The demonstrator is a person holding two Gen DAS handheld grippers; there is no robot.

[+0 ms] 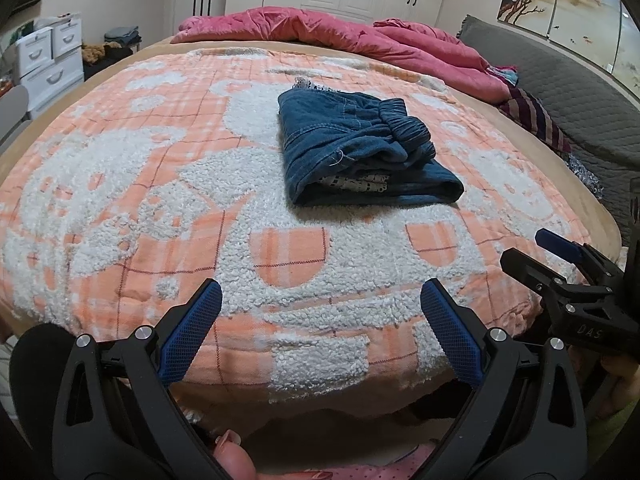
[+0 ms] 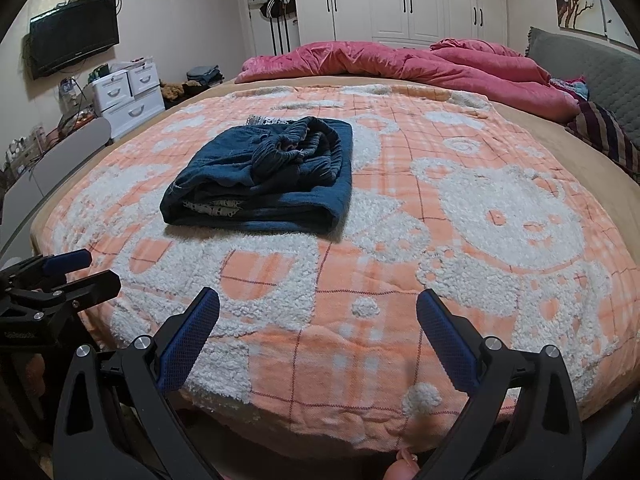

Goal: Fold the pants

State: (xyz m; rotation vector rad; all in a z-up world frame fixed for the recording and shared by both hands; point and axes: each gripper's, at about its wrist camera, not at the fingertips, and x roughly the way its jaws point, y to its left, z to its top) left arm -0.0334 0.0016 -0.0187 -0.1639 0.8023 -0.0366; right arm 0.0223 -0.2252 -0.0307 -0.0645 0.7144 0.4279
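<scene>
- The left gripper [image 1: 320,308] is held spread wide, nothing between its blue pads, above the near edge of the blanket [image 1: 120,200].
- The right gripper [image 2: 318,312] is likewise spread wide and holds nothing.
- One pair of folded blue pants [image 1: 360,148] is seen lying mid-blanket, well ahead of both grippers, untouched.
- Two grippers are counted, side by side.
</scene>
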